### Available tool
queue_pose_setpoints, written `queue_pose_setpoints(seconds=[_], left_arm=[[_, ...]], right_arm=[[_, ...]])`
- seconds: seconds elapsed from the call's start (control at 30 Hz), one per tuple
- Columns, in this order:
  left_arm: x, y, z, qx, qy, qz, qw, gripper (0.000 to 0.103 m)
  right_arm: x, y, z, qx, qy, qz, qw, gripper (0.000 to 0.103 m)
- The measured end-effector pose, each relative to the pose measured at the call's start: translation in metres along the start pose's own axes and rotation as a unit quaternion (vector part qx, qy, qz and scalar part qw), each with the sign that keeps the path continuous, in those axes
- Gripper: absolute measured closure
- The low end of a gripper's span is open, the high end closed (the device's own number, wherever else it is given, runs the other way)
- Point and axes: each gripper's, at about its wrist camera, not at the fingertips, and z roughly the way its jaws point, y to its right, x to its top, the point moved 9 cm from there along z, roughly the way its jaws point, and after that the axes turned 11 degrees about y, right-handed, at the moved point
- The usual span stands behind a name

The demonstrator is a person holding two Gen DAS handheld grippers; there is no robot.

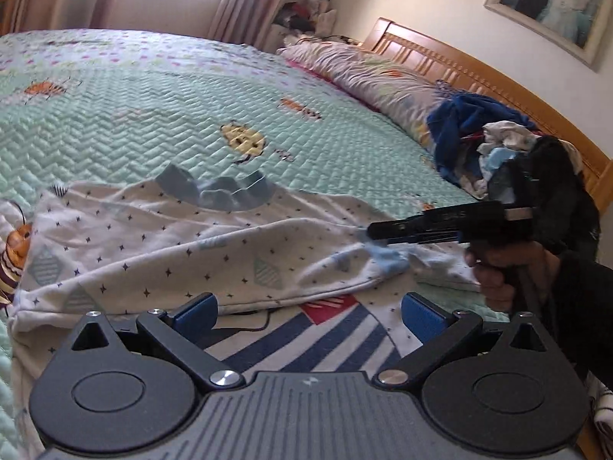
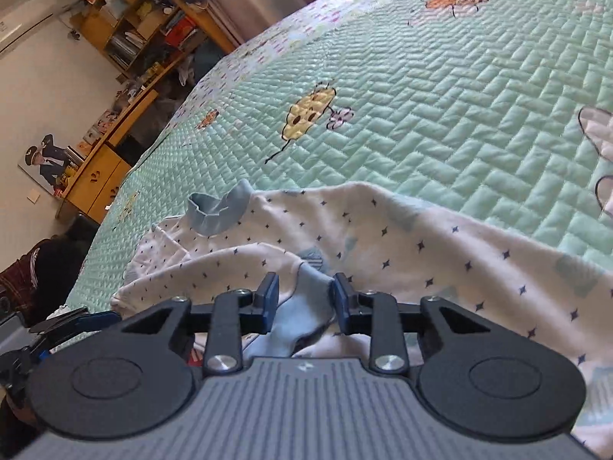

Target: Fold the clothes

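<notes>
The right claw (image 2: 302, 299) has its blue pads on either side of a light blue cuff (image 2: 302, 322) at the end of a sleeve; in the left wrist view its tips sit pinched on that blue fabric, so it is grasping the cuff. A hand (image 1: 498, 268) in a dark sleeve holds its grip.

The left claw (image 1: 308, 312) is released, its two blue pads standing well apart with nothing between them. Just beneath it lies a second garment with navy stripes and a red patch (image 1: 322, 329), partly under the hem of the top.

The cuff belongs to a white top (image 1: 172, 237) dotted with small dark stars, spread flat on the bed just ahead of both claws. Its light blue collar (image 1: 218, 189) stands up at the far edge, away from the claws.

Under the top is a mint green quilt (image 1: 153, 122) stitched with bees and a yellow hive.

Beyond the right claw, toward the wooden headboard (image 1: 440, 57), a loose pile of clothes (image 1: 471, 142), blue and white, rests against a pillow (image 1: 375, 76).

Far to the left of the right claw, a wooden shelf unit (image 2: 145, 27) holds books and boxes.
</notes>
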Motion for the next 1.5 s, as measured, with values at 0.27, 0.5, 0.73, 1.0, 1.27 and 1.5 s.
queue_pose_setpoints(seconds=[0.27, 0.5, 0.73, 1.0, 1.27, 1.5], left_arm=[[-0.010, -0.012, 0.007, 0.010, -0.002, -0.020, 0.9997, 0.001], [-0.005, -0.025, 0.006, 0.013, 0.004, -0.028, 0.9995, 0.001], [-0.012, -0.033, 0.010, 0.018, -0.002, -0.033, 0.9993, 0.001], [-0.017, -0.031, 0.008, 0.012, -0.002, -0.038, 0.9992, 0.001], [-0.020, -0.029, 0.011, 0.015, -0.009, -0.024, 0.9996, 0.001], [-0.023, -0.027, 0.011, 0.017, -0.007, -0.008, 0.9998, 0.001]], right_arm=[[-0.009, -0.040, -0.015, -0.027, 0.029, -0.135, 0.990, 0.099], [-0.051, -0.146, -0.051, 0.003, 0.069, -0.338, 0.939, 0.100], [-0.046, -0.119, -0.052, -0.029, 0.077, -0.302, 0.950, 0.100], [-0.083, -0.176, -0.070, 0.062, 0.019, -0.343, 0.937, 0.100], [-0.068, -0.112, -0.049, 0.027, -0.009, -0.201, 0.979, 0.094], [-0.038, -0.090, -0.066, 0.050, 0.037, -0.074, 0.995, 0.064]])
